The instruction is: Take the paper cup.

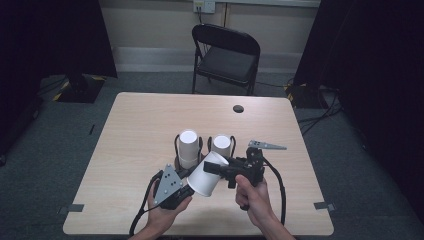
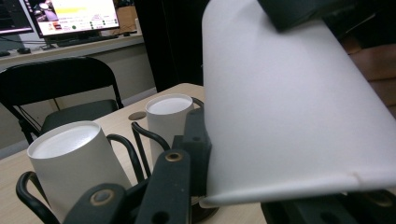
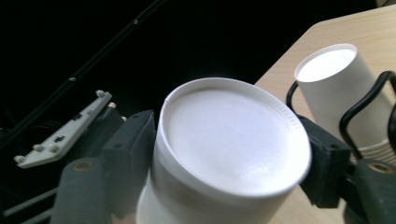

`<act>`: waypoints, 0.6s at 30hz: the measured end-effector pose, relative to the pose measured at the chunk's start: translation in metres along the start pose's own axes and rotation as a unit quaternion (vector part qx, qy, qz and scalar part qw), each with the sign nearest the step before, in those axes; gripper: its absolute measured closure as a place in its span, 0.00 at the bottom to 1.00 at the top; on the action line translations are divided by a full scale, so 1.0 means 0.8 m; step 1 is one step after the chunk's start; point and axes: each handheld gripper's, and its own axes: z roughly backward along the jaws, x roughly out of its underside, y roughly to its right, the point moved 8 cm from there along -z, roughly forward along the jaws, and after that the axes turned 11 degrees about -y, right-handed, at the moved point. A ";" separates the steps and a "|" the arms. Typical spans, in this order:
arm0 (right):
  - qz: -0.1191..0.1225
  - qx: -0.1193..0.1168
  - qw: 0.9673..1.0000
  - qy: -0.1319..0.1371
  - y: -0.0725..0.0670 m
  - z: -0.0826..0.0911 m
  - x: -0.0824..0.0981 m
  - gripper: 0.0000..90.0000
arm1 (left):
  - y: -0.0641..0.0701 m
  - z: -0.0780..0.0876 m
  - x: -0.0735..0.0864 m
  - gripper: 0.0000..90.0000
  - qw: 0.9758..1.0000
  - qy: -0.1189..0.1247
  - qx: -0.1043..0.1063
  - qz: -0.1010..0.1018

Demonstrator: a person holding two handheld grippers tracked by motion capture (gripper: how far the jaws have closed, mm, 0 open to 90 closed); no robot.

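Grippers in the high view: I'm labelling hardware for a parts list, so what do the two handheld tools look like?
Both are black. The left gripper carries a grey three-cornered plate, and so does the right gripper. A black cable loops from each toward the table edge. The forearms are bare, no sleeves.

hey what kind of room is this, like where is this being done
Probably a lab or office set up for recording. A plain wooden table stands on grey carpet with dark curtains at both sides, a black folding chair behind it, and lit computer monitors on a desk in the left gripper view.
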 end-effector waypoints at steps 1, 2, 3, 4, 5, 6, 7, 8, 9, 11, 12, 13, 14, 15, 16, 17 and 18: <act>0.005 0.006 1.000 0.001 0.002 -0.001 0.000 0.28 | 0.000 0.000 0.001 0.88 1.000 -0.002 0.005 -0.003; 0.006 0.011 1.000 -0.001 0.003 -0.001 0.001 0.28 | 0.000 0.000 0.001 0.89 1.000 -0.003 0.008 -0.002; 0.006 0.011 1.000 -0.001 0.003 -0.001 0.001 0.28 | 0.000 0.000 0.001 0.89 1.000 -0.003 0.008 -0.002; 0.008 0.015 1.000 -0.001 0.004 -0.001 0.001 0.27 | -0.001 -0.001 0.002 0.90 1.000 -0.007 0.015 0.004; 0.009 0.018 1.000 0.000 0.005 -0.001 0.001 0.26 | -0.002 -0.001 0.003 0.90 1.000 -0.009 0.018 0.006; 0.013 0.022 1.000 -0.001 0.006 -0.002 0.001 0.26 | -0.002 -0.002 0.003 0.90 1.000 -0.013 0.021 0.008; 0.016 0.027 0.999 -0.002 0.007 -0.002 0.001 0.25 | -0.002 -0.003 0.004 0.91 0.999 -0.017 0.026 0.010; 0.020 0.032 0.999 -0.002 0.008 -0.002 0.001 0.25 | -0.002 -0.003 0.005 0.91 0.999 -0.019 0.029 0.012; 0.022 0.035 0.999 -0.002 0.008 -0.002 0.001 0.25 | -0.002 -0.004 0.006 0.91 0.999 -0.021 0.034 0.014; 0.025 0.038 0.999 -0.001 0.009 -0.001 0.001 0.25 | -0.002 -0.004 0.007 0.91 0.999 -0.023 0.039 0.013; 0.028 0.039 0.999 -0.001 0.009 -0.001 0.001 0.25 | 0.000 -0.004 0.009 0.91 0.999 -0.026 0.045 0.006; 0.031 0.041 0.999 0.001 0.009 0.000 0.000 0.25 | 0.001 -0.004 0.010 0.91 0.998 -0.029 0.049 0.005; 0.035 0.044 0.998 0.001 0.009 0.001 0.000 0.25 | 0.002 -0.004 0.011 0.92 0.998 -0.031 0.053 0.003; 0.039 0.046 0.998 0.003 0.009 0.002 -0.001 0.25 | 0.002 -0.004 0.012 0.93 0.998 -0.035 0.053 0.002; 0.044 0.049 0.998 0.003 0.008 0.003 -0.001 0.25 | 0.002 -0.004 0.013 0.93 0.998 -0.037 0.051 0.002; 0.049 0.053 0.997 0.004 0.008 0.004 -0.002 0.25 | 0.002 -0.004 0.013 0.93 0.998 -0.037 0.051 0.002; 0.051 0.056 0.997 0.004 0.008 0.005 -0.003 0.25 | 0.000 -0.005 0.015 0.93 0.998 -0.041 0.051 0.005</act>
